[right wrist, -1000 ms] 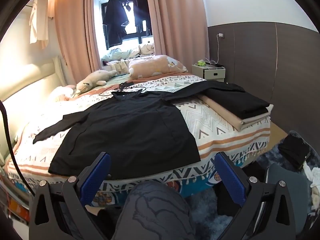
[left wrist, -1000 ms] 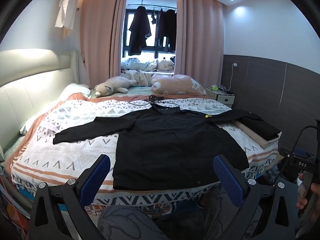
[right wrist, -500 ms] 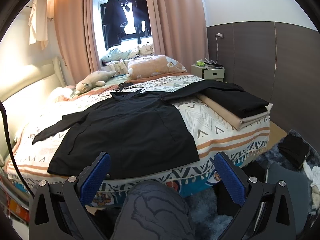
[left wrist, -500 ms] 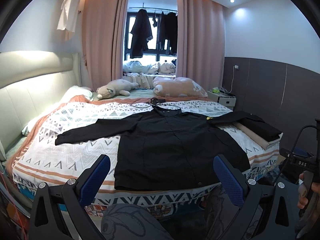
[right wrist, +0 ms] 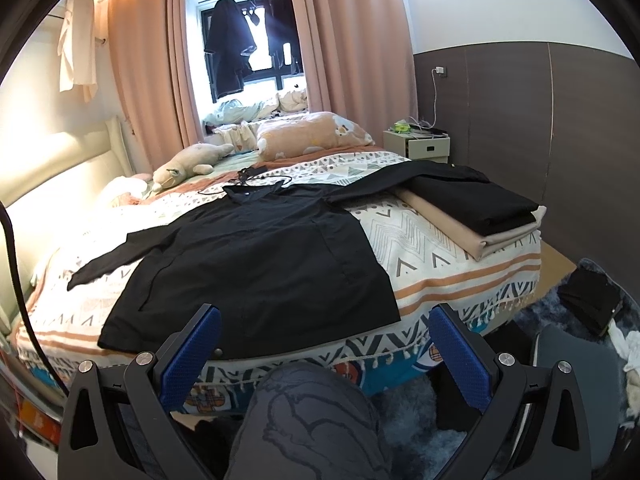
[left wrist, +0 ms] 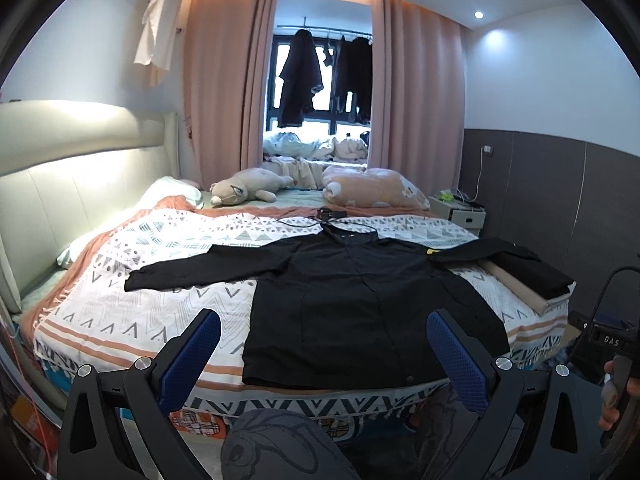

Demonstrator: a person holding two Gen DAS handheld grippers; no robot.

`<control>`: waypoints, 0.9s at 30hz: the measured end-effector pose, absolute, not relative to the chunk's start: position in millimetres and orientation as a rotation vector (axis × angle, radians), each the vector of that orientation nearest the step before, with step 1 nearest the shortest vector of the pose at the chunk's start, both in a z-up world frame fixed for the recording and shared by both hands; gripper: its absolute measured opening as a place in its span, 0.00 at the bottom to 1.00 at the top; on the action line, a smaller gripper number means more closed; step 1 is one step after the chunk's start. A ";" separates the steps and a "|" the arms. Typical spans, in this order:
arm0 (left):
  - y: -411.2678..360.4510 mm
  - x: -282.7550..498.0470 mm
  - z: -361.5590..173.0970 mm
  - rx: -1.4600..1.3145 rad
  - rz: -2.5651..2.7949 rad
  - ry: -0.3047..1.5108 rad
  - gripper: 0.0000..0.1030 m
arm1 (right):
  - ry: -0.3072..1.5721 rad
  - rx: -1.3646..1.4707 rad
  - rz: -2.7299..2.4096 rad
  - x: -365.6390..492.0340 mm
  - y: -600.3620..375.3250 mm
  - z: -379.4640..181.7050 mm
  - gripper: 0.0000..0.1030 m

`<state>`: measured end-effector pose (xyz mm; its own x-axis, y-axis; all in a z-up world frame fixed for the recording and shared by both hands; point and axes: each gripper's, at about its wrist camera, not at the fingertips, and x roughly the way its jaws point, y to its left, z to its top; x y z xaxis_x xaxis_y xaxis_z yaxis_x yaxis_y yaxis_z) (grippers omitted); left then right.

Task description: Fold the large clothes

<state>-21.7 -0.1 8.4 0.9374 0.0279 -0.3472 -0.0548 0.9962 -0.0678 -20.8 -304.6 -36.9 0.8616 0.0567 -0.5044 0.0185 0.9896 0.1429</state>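
1. Left wrist view: the left claw [left wrist: 323,354] hangs wide apart and holds nothing, well short of the bed [left wrist: 120,280].
2. Right wrist view: the right claw [right wrist: 325,346] is just as wide and empty, above the person's knee [right wrist: 308,408].
3. A black coat [left wrist: 360,304] lies flat on the bedspread, hem at the near edge, collar toward the pillows. One sleeve [left wrist: 208,266] stretches out to the left; the other sleeve [right wrist: 384,182] reaches onto a folded pile [right wrist: 472,208] at the right corner.
4. No fold looks begun yet.
5. Risk: the hem sits right at the mattress edge, so a tug toward the person could slide the coat off.
6. Risk: pulling the right sleeve could drag the folded pile askew, since it rests on it.
7. Risk: the dark fabric hides seams, so a claw may pinch two layers or the bedspread as well.
8. A cable [left wrist: 316,222] lies near the collar and could snag.
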 end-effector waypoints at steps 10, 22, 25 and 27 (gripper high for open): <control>3.5 -24.7 9.2 -0.072 0.021 0.336 1.00 | 0.534 0.138 0.019 -20.8 -303.4 -38.3 1.00; 4.2 -15.1 0.7 -0.069 0.005 0.371 1.00 | 0.541 0.135 0.001 -16.1 -300.7 -44.2 1.00; 4.8 -14.5 -1.0 -0.068 0.001 0.375 1.00 | 0.542 0.135 0.000 -15.8 -300.6 -43.8 1.00; 5.3 -15.2 -0.9 -0.067 -0.001 0.374 1.00 | 0.536 0.133 0.001 -16.0 -301.4 -43.8 1.00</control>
<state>-15.2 5.3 -0.9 0.9310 -0.0132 -0.3649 -0.0117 0.9978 -0.0660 -16.0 -301.4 -43.8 0.8602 0.0357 -0.5088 0.0340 0.9913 0.1270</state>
